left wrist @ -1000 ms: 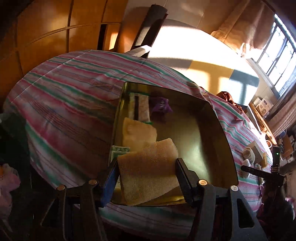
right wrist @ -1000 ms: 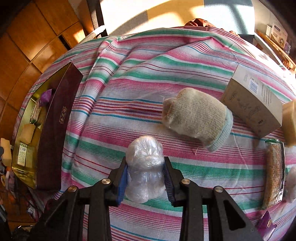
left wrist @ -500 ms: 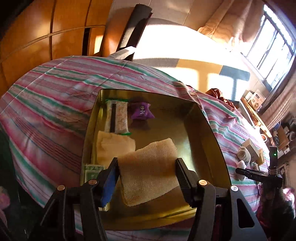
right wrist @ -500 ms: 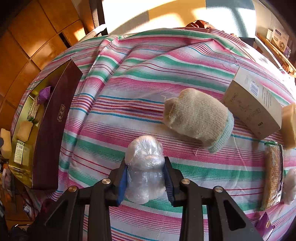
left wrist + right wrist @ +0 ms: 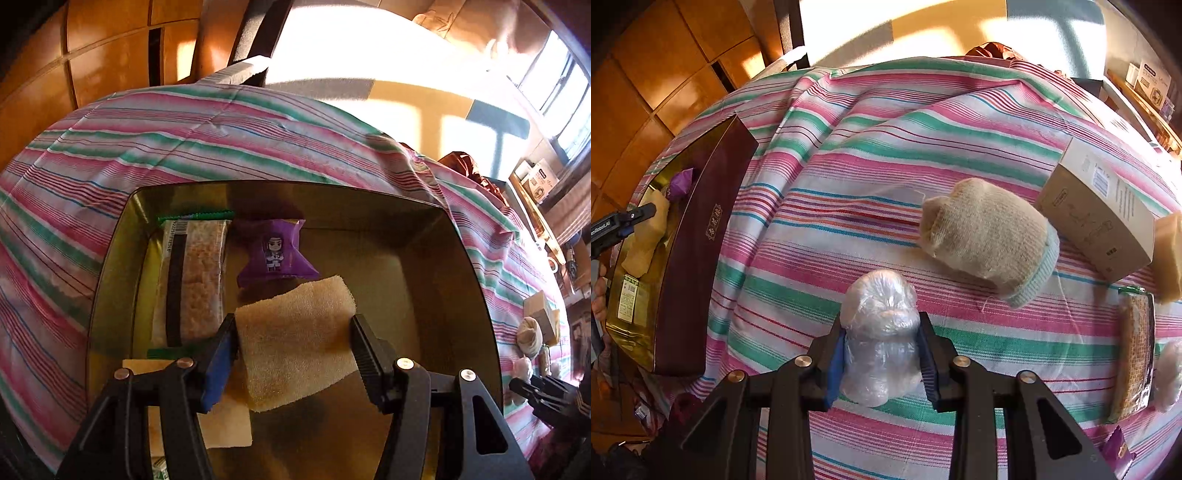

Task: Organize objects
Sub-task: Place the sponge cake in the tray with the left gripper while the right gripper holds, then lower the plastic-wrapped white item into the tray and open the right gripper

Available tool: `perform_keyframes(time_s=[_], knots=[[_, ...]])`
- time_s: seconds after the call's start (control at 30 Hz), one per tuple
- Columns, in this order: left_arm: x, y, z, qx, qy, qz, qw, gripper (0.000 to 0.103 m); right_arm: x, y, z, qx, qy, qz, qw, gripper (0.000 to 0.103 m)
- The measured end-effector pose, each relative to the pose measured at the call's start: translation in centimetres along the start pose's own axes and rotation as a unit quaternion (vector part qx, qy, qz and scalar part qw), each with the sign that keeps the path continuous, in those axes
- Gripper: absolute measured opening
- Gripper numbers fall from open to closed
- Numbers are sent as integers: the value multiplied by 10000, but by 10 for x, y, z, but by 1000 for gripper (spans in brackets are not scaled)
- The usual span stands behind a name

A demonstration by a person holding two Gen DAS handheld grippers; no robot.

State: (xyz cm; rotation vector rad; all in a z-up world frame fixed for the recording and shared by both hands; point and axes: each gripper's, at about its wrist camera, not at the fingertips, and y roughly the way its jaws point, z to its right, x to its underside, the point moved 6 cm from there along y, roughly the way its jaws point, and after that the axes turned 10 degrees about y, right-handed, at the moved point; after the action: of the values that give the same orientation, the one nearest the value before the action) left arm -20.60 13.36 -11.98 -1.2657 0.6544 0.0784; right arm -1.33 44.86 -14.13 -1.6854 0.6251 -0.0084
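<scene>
My left gripper is shut on a tan sponge and holds it over the inside of a gold-lined box. In the box lie a long snack bar, a purple candy packet and a pale flat sponge partly under the gripper. My right gripper is shut on a clear plastic-wrapped bundle just above the striped cloth. In the right wrist view the same box shows its dark red wall at the far left, with the left gripper and the sponge over it.
On the cloth to the right lie a rolled knit sock, a cardboard carton, another tan sponge, a wrapped snack bar and a purple packet. Wooden cabinets stand behind the table.
The left gripper has carried the tan sponge forward and lower, further over the box, so the snack bar and purple packet look much closer. The right gripper has stayed still with its bundle.
</scene>
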Motion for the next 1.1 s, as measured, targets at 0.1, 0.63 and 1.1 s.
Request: perform_keyframes(time_s=[0.1, 0.63, 1.1], knots=[[-3, 15, -7, -40, -109, -117, 9999, 63, 0, 0, 0, 2, 0, 1, 10000, 35], [-2, -20, -6, -586, 257, 454, 9969, 81, -1, 0, -2, 25, -24, 12, 10000, 35], [61, -107, 13, -945, 541, 1140, 9875, 89, -1, 4, -5, 146, -150, 64, 9998, 35]])
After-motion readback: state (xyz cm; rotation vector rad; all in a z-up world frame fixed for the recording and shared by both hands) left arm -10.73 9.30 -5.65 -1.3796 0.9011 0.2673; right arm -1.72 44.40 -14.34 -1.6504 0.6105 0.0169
